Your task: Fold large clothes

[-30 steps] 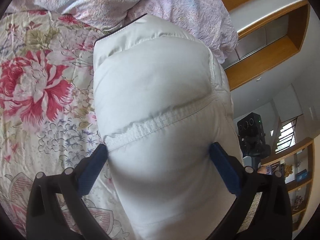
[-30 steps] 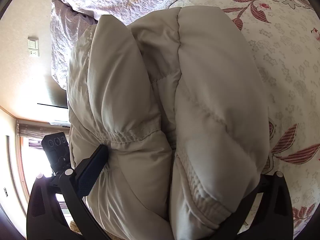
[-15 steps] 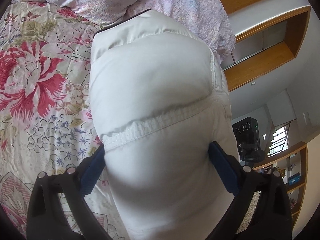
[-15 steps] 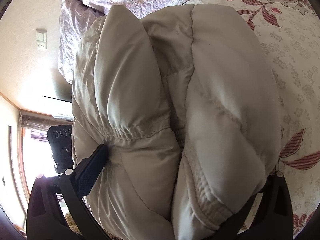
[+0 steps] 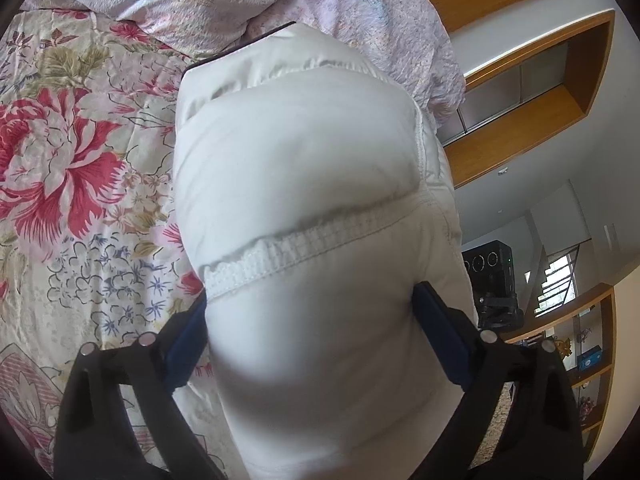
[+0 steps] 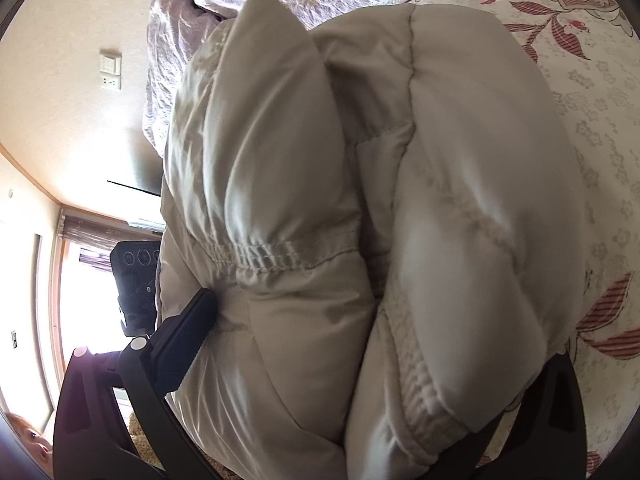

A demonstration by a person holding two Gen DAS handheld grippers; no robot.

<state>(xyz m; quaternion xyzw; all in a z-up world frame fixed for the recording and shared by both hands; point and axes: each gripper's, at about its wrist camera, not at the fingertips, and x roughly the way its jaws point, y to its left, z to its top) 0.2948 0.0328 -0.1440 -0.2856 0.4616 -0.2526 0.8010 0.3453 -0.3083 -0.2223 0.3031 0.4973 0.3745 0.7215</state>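
Both my grippers clamp the folded puffer jacket (image 5: pixel 304 208) above the floral bedspread (image 5: pixel 80 168).
My left gripper (image 5: pixel 310 332), jaws just narrowing, squeezes it; right gripper (image 6: pixel 372 360) likewise; lilac quilt (image 5: pixel 240 0) at twelve o'clock.

We look forward from each wrist, tilted downward, very close to the puffy jacket (image 5: pixel 312 208) both views share.

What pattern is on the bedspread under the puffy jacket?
A floral print, with big red-pink blooms on cream, on the bedspread; clearest in the left wrist view.
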